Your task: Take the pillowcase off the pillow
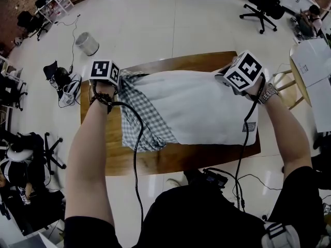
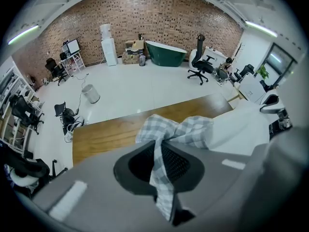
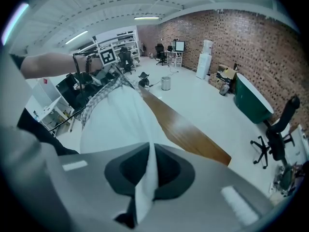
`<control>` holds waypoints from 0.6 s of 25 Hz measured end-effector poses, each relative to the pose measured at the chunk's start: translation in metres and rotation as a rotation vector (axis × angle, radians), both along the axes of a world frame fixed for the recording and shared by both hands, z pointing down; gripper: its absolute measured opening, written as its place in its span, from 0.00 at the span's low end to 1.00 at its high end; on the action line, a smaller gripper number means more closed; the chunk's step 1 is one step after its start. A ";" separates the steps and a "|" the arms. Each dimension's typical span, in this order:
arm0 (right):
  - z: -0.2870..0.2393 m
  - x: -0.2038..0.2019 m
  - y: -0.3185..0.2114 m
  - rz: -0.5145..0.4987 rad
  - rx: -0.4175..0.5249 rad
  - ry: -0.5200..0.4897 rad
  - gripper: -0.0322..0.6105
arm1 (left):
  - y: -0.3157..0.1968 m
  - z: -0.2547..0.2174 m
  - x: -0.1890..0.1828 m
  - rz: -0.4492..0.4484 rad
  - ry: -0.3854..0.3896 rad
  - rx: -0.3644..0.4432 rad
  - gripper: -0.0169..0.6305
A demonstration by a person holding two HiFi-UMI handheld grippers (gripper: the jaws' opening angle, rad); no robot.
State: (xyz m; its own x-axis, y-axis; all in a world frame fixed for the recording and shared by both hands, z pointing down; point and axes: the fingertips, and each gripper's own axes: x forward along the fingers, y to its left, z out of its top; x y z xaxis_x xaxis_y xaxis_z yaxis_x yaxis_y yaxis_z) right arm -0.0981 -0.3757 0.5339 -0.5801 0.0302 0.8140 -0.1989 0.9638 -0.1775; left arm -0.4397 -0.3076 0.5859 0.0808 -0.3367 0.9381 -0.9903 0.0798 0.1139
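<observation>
Left gripper (image 2: 159, 154) clamped on checked pillowcase (image 1: 142, 115), bunched over the left end of the white pillow (image 1: 201, 107) on the wooden table (image 1: 170, 161), right gripper (image 3: 147, 158) pinching the pillow's corner; limp, likely slippy cloth, so grab gathered folds.

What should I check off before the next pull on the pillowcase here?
1. Is the left gripper shut on the checked pillowcase: ok, cloth is pinched between the jaws.
2. Is the right gripper shut on the white pillow: ok, it holds a corner.
3. Pillow resting on the table: ok.
4. Pillowcase fully off: not ok, it covers the pillow's left end.
5. Left cable clear of cloth: cannot tell; it crosses the pillowcase.
</observation>
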 end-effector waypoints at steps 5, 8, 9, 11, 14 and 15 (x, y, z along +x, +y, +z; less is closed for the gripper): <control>0.007 -0.001 -0.006 0.028 -0.005 0.004 0.07 | 0.006 0.002 -0.011 -0.012 0.007 0.015 0.06; 0.008 -0.005 -0.014 0.040 0.025 0.003 0.07 | 0.009 0.005 -0.015 -0.010 0.013 0.017 0.06; 0.009 -0.008 -0.016 0.041 0.035 0.003 0.07 | 0.009 0.005 -0.014 0.000 0.011 0.019 0.06; 0.016 -0.011 -0.015 0.040 0.035 0.009 0.07 | 0.009 0.006 -0.007 0.030 0.002 0.032 0.06; 0.027 -0.012 -0.014 0.022 0.040 0.008 0.08 | 0.003 0.005 0.010 0.072 -0.001 0.080 0.07; 0.030 -0.012 -0.013 0.017 0.044 0.003 0.09 | 0.001 0.004 0.014 0.079 -0.003 0.104 0.08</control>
